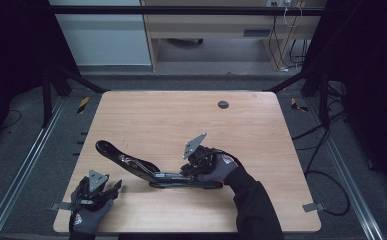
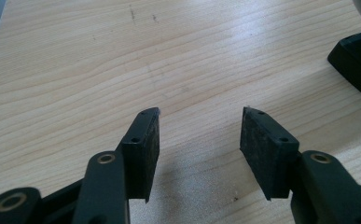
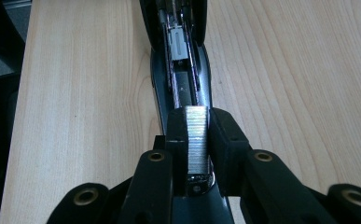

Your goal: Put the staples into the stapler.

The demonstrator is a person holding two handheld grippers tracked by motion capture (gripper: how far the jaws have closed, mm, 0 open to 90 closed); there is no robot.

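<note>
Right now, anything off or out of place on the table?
Nothing spilled or broken. The stapler lies swung wide open, its top arm folded back toward the left and its magazine channel bare. The right gripper is shut on a strip of staples above that channel. The left gripper is open over bare wood.

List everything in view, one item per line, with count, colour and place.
Table: one, light wood, centre.
Stapler: one, black, opened flat on the table's near half.
Staple strip: one, silver, clamped in the right claw above the stapler's channel.
Grommet: one, dark, far side of the table.
Desk: one, wooden, beyond the table.
Left claw: one, black, open over bare wood at the near left corner.
Right claw: one, black, shut on the strip.
Gloved hands: two, dark.
</note>
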